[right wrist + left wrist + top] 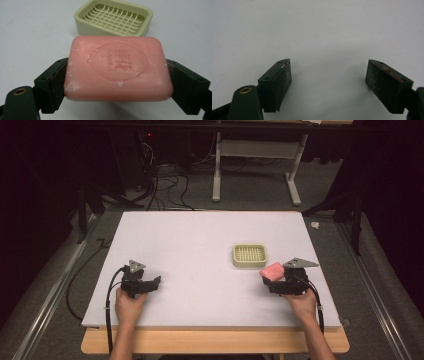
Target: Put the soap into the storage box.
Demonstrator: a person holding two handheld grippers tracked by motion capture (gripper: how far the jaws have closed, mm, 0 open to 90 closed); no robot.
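We hold the pink soap bar (117, 68) clamped flat between the 2 jaws of our right gripper (278, 281), lifted just above the white surface (200, 250) near its right edge. The pale green soap dish (115, 17) sits on the surface just beyond the bar, apart from it. Our left gripper (328, 80) rests low at the left with its jaws spread wide and nothing between them.

We see a white tabletop (200, 250) on a wooden board, grey carpet floor (250, 190) around it, tangled black cables (160, 185) at the upper left, a white desk frame (255, 165) at top centre, and dark surroundings.
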